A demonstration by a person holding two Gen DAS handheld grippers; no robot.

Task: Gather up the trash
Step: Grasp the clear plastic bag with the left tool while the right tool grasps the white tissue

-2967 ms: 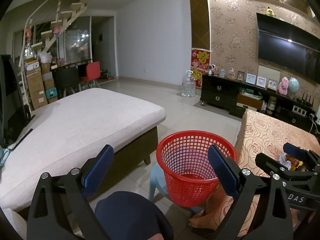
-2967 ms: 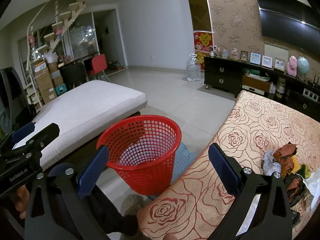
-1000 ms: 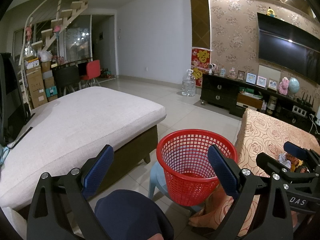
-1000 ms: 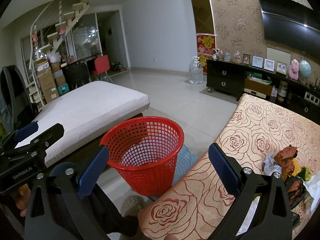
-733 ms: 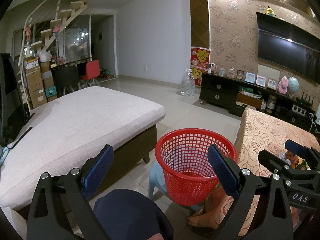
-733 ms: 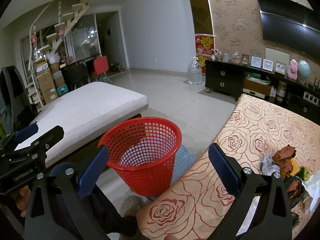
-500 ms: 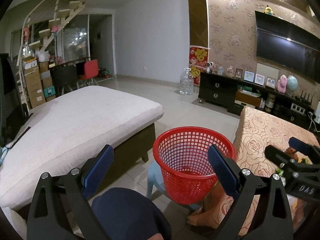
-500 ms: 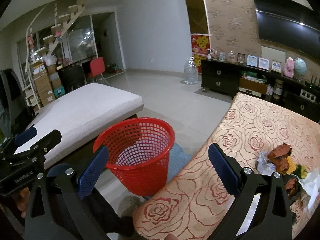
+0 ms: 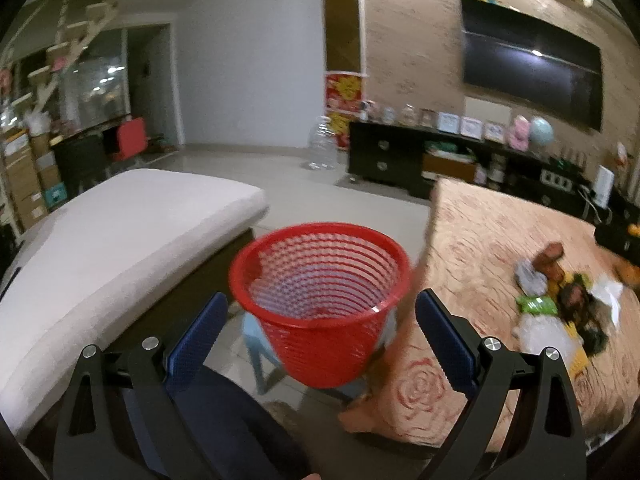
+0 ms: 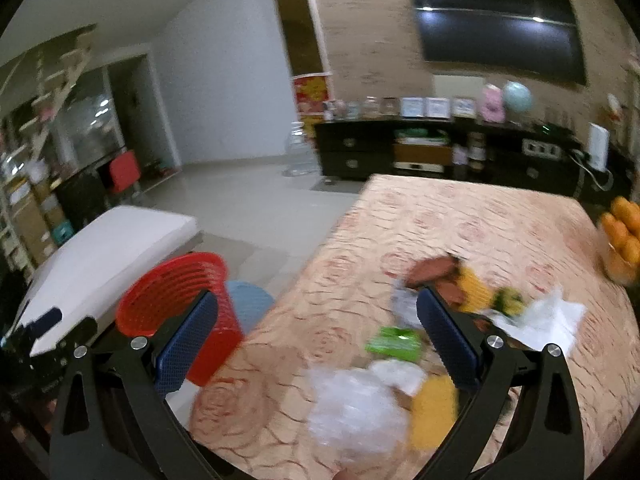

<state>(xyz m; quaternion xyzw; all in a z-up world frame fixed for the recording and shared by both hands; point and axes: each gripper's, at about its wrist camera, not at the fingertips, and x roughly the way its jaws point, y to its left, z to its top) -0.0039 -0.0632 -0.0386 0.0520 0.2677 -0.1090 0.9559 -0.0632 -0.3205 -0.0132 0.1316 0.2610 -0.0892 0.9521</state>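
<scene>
A red mesh basket (image 9: 320, 304) stands on a light blue stool beside the rose-patterned table (image 9: 488, 240). My left gripper (image 9: 320, 336) hovers open just in front of the basket, nothing between its fingers. A heap of trash lies on the table: a crumpled clear plastic bag (image 10: 356, 408), a green wrapper (image 10: 394, 340), brown and yellow wrappers (image 10: 452, 280) and white paper (image 10: 544, 320). My right gripper (image 10: 316, 332) is open above the table's near part, over the plastic bag and green wrapper. Both views are motion-blurred.
A white cushioned bench (image 9: 104, 240) fills the left. A bowl of oranges (image 10: 622, 236) sits at the table's right edge. A dark TV cabinet (image 10: 440, 152) and a water jug (image 9: 322, 148) stand at the back across bare floor tiles.
Both grippers have swung right and risen. The right one has moved from beside the basket to above the table's trash heap. The left one now looks down into the basket. Both stay open.
</scene>
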